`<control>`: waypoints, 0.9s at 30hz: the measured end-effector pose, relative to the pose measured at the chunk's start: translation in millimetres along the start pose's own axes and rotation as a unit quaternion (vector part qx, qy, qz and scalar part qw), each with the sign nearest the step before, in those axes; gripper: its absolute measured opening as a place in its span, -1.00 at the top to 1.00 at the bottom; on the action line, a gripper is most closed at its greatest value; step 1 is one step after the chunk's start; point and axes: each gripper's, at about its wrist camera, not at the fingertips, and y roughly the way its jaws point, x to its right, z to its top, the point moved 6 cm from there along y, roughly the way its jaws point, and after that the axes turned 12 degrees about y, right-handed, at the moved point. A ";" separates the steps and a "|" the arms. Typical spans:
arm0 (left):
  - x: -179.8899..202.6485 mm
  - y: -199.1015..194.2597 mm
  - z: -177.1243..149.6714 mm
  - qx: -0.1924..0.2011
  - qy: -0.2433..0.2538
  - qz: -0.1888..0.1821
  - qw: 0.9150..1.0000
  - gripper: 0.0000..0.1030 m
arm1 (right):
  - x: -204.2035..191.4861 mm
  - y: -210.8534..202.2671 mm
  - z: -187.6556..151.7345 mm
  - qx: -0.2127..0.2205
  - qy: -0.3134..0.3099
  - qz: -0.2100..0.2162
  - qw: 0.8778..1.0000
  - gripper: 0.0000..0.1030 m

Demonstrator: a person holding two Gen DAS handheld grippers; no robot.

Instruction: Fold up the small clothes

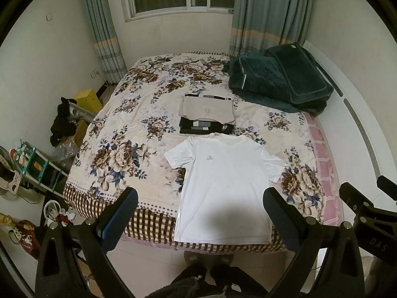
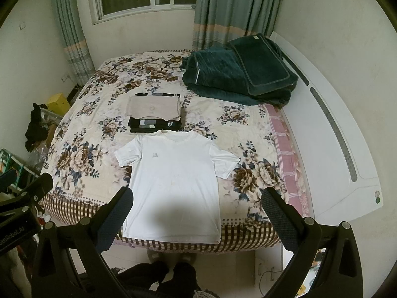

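Note:
A white T-shirt (image 1: 223,181) lies flat and face up on the floral bed cover (image 1: 129,124), hem at the bed's front edge; it also shows in the right wrist view (image 2: 173,181). Behind its collar sits a stack of folded clothes (image 1: 207,115), beige on top of dark ones, also seen in the right wrist view (image 2: 153,113). My left gripper (image 1: 201,198) is open and empty, held above the shirt's lower part. My right gripper (image 2: 197,198) is open and empty, above the shirt's lower right. Each gripper's body shows at the edge of the other's view.
A dark green folded quilt and pillow (image 1: 280,79) lie at the bed's far right. A white headboard (image 2: 335,134) runs along the right. Clutter, a shelf (image 1: 37,164) and a yellow box (image 1: 88,99) stand on the floor left. My feet stand at the bed's front.

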 end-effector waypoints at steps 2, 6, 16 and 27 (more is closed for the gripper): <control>-0.5 -0.3 0.0 0.000 -0.001 -0.002 1.000 -1.00 | -0.2 -0.1 -0.2 0.001 0.000 0.000 1.000 -1.00; -1.0 -0.7 1.0 0.001 0.000 -0.001 1.000 -1.00 | -0.8 -0.7 -0.4 0.002 0.000 -0.001 1.000 -1.00; -1.4 -0.8 -0.2 0.003 0.001 0.000 1.000 -1.00 | -3.9 -1.5 -1.2 0.004 0.000 0.000 1.000 -1.00; -1.3 -1.8 -1.1 0.004 0.002 -0.002 1.000 -1.00 | -4.5 -0.2 -1.3 0.006 0.000 0.000 1.000 -1.00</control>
